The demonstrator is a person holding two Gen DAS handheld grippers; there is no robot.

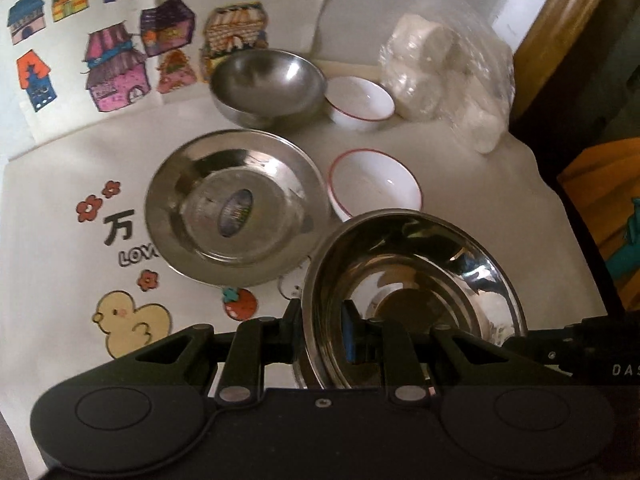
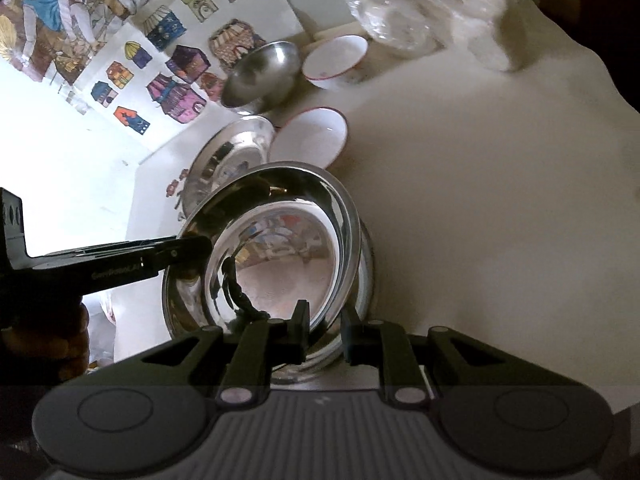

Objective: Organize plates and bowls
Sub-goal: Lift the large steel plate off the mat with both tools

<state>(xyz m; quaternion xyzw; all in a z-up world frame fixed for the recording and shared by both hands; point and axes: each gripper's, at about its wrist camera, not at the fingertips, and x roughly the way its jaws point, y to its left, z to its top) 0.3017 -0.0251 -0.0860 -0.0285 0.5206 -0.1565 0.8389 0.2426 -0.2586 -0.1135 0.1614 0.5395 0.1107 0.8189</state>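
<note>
Your left gripper [image 1: 326, 334] and right gripper [image 2: 325, 332] are both clamped on the rim of the same steel basin [image 1: 412, 292], at opposite sides, carried clear of the desk [image 1: 480, 184]. The steel plate [image 1: 236, 208] lies ahead and to the left, with two white bowls beside it. Both grippers point steeply down.

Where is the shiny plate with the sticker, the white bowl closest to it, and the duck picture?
Shiny plate [image 1: 236, 216]: left wrist view, on its flat middle, by the sticker.
White bowl [image 1: 374, 184]: left wrist view, on its inside.
Duck picture [image 1: 132, 322]: left wrist view, on the yellow body.
</note>
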